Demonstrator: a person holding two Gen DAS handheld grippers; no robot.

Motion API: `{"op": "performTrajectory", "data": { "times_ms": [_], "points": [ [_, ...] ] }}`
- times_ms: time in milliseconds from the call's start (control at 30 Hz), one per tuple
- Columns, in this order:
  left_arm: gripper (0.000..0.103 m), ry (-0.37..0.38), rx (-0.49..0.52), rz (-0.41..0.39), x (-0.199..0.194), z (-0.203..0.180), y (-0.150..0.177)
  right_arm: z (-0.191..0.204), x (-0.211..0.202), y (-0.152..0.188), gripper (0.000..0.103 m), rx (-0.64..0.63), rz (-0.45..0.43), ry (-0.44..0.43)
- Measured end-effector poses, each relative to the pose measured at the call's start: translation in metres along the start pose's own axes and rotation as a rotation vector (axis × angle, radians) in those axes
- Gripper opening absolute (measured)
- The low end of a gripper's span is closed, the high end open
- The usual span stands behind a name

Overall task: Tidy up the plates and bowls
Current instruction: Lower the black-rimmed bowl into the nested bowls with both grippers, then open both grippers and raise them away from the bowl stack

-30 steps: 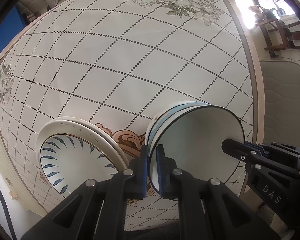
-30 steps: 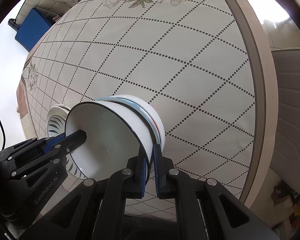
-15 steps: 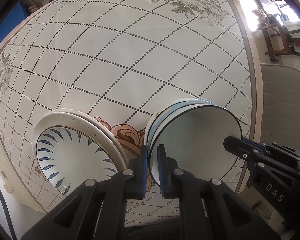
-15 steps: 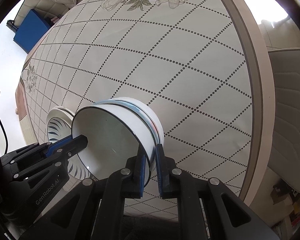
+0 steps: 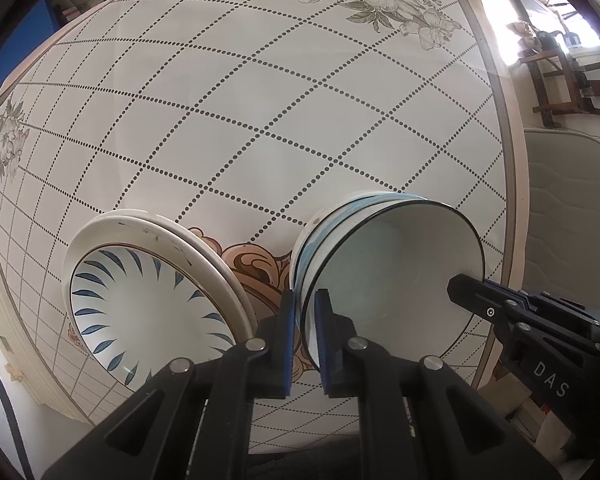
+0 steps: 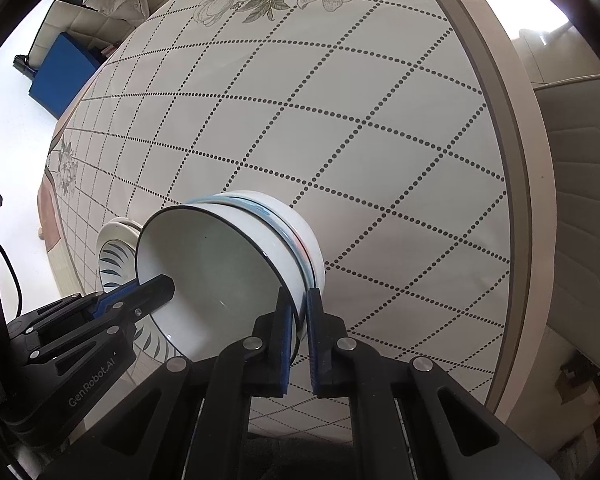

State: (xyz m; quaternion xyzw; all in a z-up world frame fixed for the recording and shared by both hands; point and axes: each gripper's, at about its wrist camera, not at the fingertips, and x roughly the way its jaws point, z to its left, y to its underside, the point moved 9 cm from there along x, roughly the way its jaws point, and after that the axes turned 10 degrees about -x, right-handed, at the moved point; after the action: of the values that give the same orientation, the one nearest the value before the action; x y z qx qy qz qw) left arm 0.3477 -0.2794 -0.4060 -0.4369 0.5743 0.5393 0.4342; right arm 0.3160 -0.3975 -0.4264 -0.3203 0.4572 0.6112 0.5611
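Left gripper [image 5: 304, 312], marked "GenRobot.AI", and right gripper [image 6: 299, 312], marked "DAS", each clamp opposite rims of the top bowl [image 5: 392, 280]; plate stack [image 5: 148, 304] sits just beside it.

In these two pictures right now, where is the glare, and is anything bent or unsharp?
Left wrist view: window glare burns out the upper right; the fisheye bulges the table grid. Right wrist view: the floor at left and the top right corner are overexposed; the table rim curves strongly. The bowl stack stays sharp in both.
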Motion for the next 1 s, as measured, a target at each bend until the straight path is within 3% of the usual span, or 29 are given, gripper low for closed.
{"op": "performTrajectory", "data": {
  "times_ms": [467,633,733,767,833,900,933,1000],
  "points": [
    [0.008,-0.014,-0.022,-0.025,-0.002,0.003,0.004,0.004,-0.008,-0.003,0.008,-0.021,-0.004,0.027],
    [0.015,-0.034,-0.043,-0.113,-0.021,0.009,0.007,0.007,-0.020,-0.001,0.008,-0.037,-0.027,0.040],
    [0.016,-0.054,-0.042,-0.199,-0.038,0.014,0.015,0.009,-0.034,0.003,0.011,-0.069,-0.061,0.092],
    [0.017,-0.057,-0.040,-0.226,-0.044,0.016,0.018,0.010,-0.041,0.004,0.017,-0.085,-0.083,0.117],
    [0.023,-0.056,-0.039,-0.273,-0.055,0.019,0.025,0.012,-0.054,0.008,0.040,-0.112,-0.128,0.159],
    [0.028,-0.049,-0.042,-0.312,-0.065,0.021,0.034,0.017,-0.067,0.014,0.086,-0.143,-0.176,0.179],
    [0.030,-0.045,-0.047,-0.330,-0.070,0.023,0.037,0.020,-0.074,0.018,0.093,-0.160,-0.196,0.186],
    [0.031,-0.033,-0.059,-0.359,-0.078,0.028,0.046,0.024,-0.084,0.026,0.095,-0.186,-0.229,0.209]
  ]
}}
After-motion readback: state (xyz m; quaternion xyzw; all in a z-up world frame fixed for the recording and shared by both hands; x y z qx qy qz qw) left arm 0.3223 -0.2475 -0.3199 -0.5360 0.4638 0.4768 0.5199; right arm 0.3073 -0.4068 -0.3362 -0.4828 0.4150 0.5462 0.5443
